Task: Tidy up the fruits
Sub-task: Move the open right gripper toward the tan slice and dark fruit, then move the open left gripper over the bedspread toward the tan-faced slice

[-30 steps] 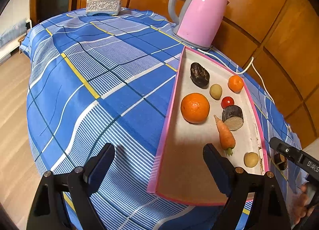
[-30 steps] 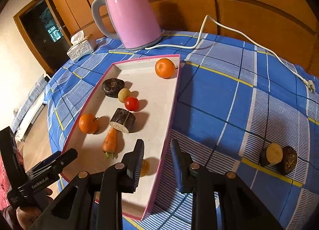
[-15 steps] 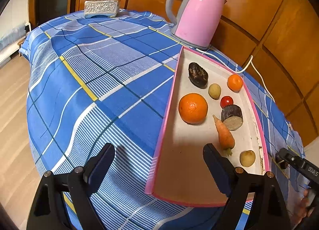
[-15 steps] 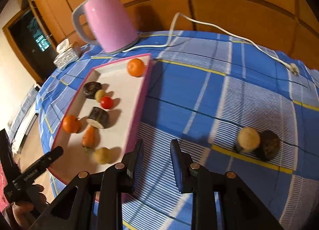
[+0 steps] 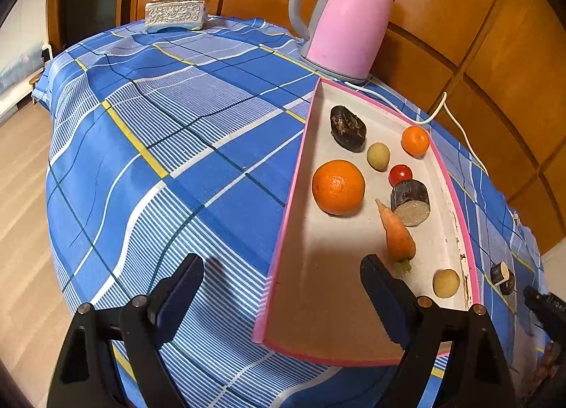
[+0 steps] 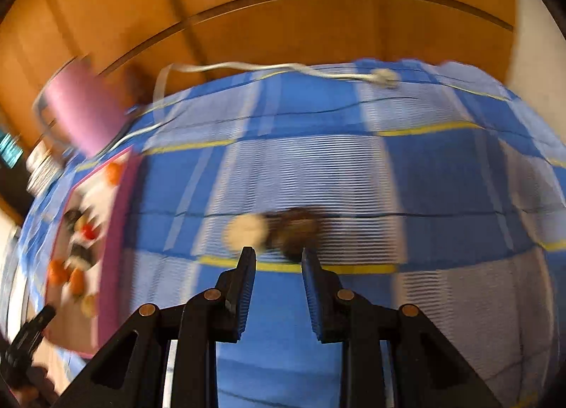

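A pink-rimmed white tray (image 5: 295, 195) on the blue plaid cloth holds a large orange (image 5: 338, 187), a small orange (image 5: 415, 140), a carrot (image 5: 398, 233), a tomato (image 5: 400, 174), a dark cut cylinder (image 5: 410, 197), a dark lump (image 5: 347, 128) and two pale round fruits (image 5: 446, 282). My left gripper (image 5: 281, 289) is open and empty at the tray's near left corner. My right gripper (image 6: 277, 256) is open and empty, just short of a pale cut piece (image 6: 244, 232) and a dark piece (image 6: 297, 229) lying on the cloth. The right wrist view is blurred.
A pink kettle (image 5: 345, 18) stands behind the tray, its white cord (image 6: 247, 68) trailing over the cloth to a plug (image 6: 383, 77). A tissue box (image 5: 175, 11) sits at the far edge. Wooden wall panels stand behind. The right gripper's tip (image 5: 544, 305) shows at right.
My right gripper has swung right, away from the tray, and now faces the two pieces on the cloth. My left gripper has barely shifted.
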